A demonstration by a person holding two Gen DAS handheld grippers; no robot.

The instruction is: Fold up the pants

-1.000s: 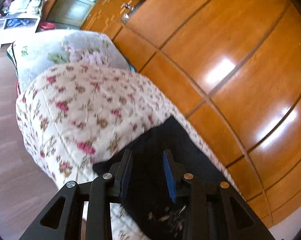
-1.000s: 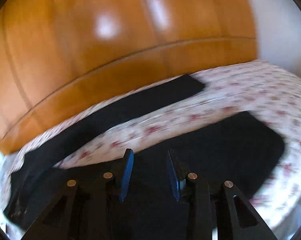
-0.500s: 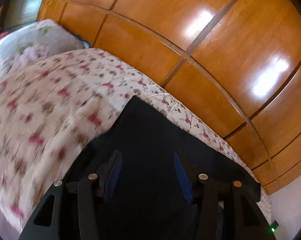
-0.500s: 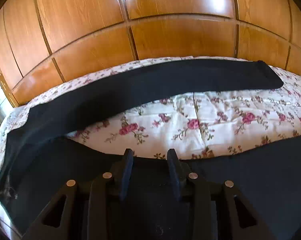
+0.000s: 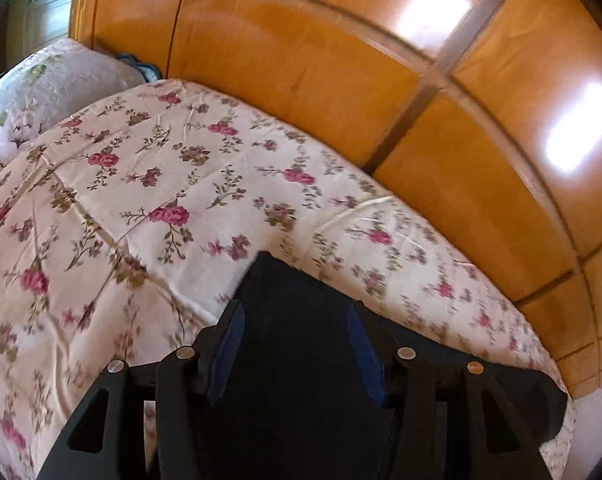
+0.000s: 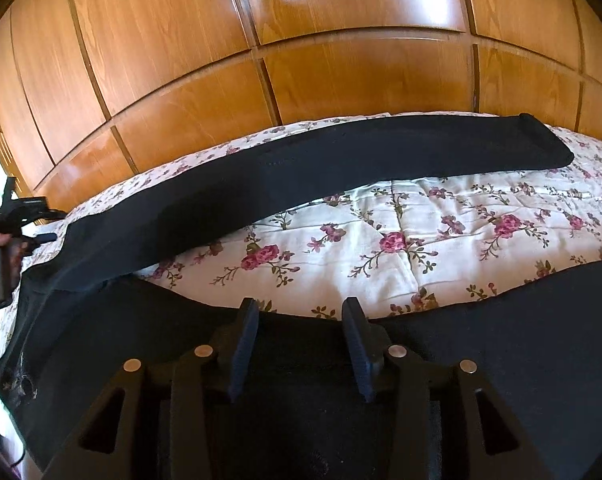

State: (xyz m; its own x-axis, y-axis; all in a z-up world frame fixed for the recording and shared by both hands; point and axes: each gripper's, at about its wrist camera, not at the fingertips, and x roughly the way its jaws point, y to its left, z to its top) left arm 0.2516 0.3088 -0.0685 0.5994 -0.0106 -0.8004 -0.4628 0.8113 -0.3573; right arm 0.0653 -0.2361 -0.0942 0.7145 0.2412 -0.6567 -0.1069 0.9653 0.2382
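The black pants (image 6: 237,196) lie spread on the floral quilt (image 6: 441,240) of the bed, one leg stretched along the far edge beside the wooden wardrobe (image 6: 301,60), its hem near the far right corner. The other leg runs along the near edge and is cut off at the right of the right wrist view. The right gripper (image 6: 301,344) hovers over that near leg, fingers parted with nothing between them (whether they touch the cloth is hard to tell). The left gripper (image 5: 295,344) stands wide apart over the dark waist end (image 5: 301,304), which is so dark that its folds cannot be made out. A pillow (image 5: 53,92) sits at the far left corner, half cut off.
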